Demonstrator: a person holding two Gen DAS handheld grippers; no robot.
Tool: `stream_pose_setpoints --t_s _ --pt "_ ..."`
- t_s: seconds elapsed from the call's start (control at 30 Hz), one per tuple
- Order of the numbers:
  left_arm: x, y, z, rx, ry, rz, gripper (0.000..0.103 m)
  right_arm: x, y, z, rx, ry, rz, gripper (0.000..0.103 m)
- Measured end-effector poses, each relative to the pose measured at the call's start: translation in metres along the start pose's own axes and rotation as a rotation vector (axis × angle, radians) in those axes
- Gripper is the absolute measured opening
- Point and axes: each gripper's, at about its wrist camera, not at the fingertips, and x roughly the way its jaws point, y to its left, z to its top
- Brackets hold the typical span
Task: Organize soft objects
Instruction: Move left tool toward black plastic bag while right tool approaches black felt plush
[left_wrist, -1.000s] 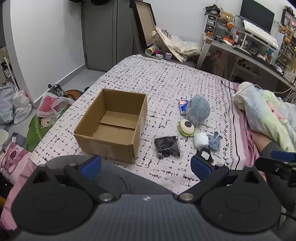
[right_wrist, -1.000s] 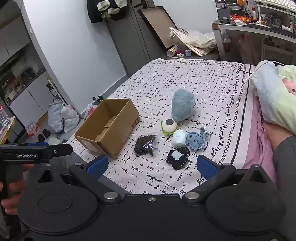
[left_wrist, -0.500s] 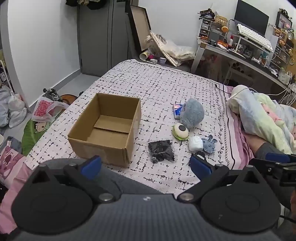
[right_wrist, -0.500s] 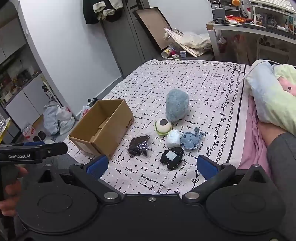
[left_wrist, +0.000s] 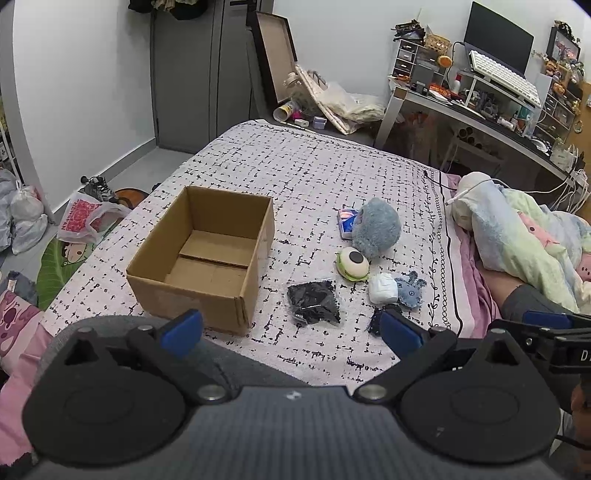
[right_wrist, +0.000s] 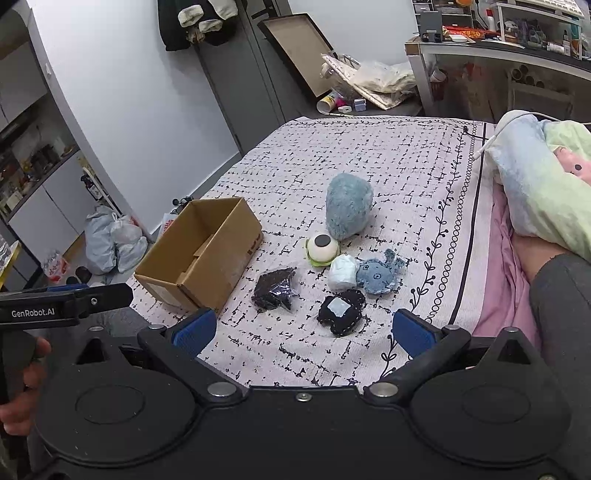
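Over the last second both grippers had drawn nearer the bed, the toys growing larger in view. The left gripper (left_wrist: 291, 332) and right gripper (right_wrist: 301, 332) hung spread wide, holding nothing. The cardboard box (left_wrist: 207, 254) stood empty; right of it the black pouch (right_wrist: 275, 290), eyeball toy (right_wrist: 321, 249) and fuzzy blue plush (right_wrist: 349, 212) lay untouched, so sorting looked about to begin.

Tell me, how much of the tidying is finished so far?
Nothing yet, it seems. The cardboard box sits empty on the bed. Nothing is in hand: the left tool and right tool are both open, above the bedspread. Left to do: the fluffy blue plush, eyeball toy, black packet and three smaller soft toys beside them.
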Motion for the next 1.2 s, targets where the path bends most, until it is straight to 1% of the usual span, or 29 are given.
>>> stream_pose_setpoints --t_s 0.77,1.2 --pt "-0.0008 0.0019 0.0001 -0.007 0.001 -0.019 0.102 0.0015 -0.0029 -0.0014 0.010 0.002 -0.008 0.103" --pt "-0.0008 0.0033 0.0012 -0.010 0.003 -0.013 0.102 0.0018 -0.0043 -0.0008 0.016 0.003 -0.015 0.103"
